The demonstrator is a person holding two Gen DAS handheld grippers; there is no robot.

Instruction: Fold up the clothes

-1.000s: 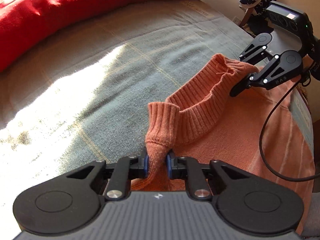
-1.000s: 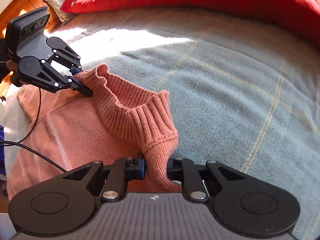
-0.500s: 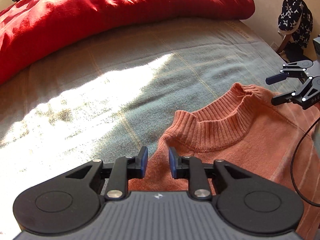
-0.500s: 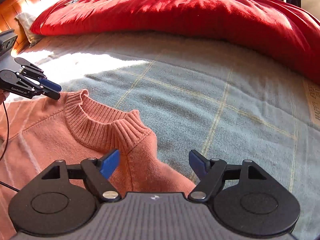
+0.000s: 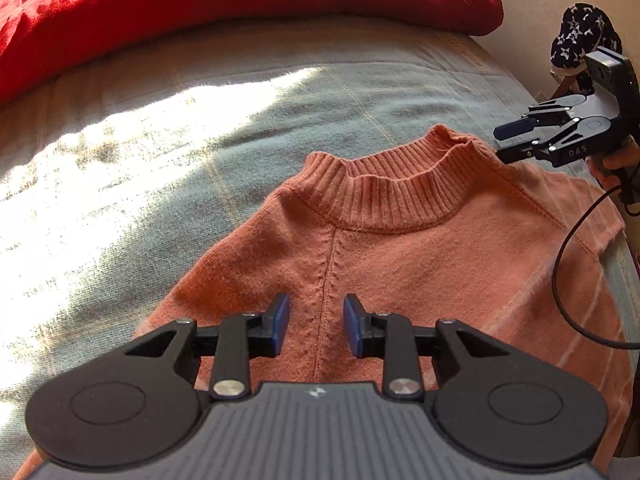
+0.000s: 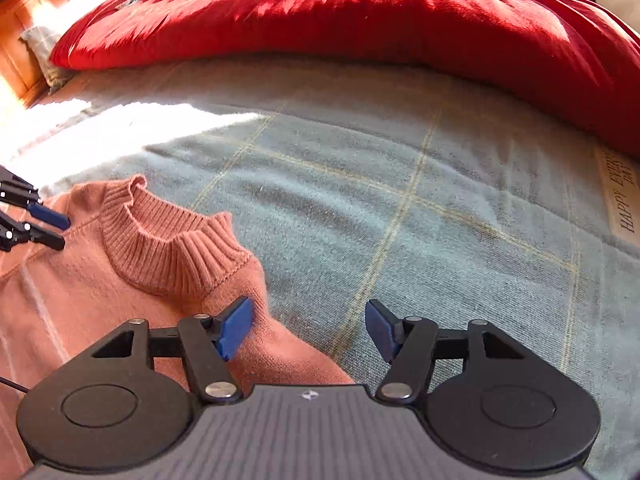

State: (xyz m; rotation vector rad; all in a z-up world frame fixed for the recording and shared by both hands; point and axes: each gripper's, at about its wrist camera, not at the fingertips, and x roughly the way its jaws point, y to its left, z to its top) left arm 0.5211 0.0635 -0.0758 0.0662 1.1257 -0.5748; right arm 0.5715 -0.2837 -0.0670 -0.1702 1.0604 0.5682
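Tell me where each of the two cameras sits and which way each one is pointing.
Left wrist view: rides the left claw, looking along its open fingers over the orange sweater; the right claw and a hand show at right.
Right wrist view: rides the right claw, open above the sweater's shoulder, facing the red duvet; the left claw enters at left.
Both share the sweater's ribbed collar, the grey blanket and the duvet.

A salmon-orange knit sweater is laid flat on the grey-green checked bed cover, ribbed mock-neck collar pointed toward the red duvet, a seam running down from the collar.
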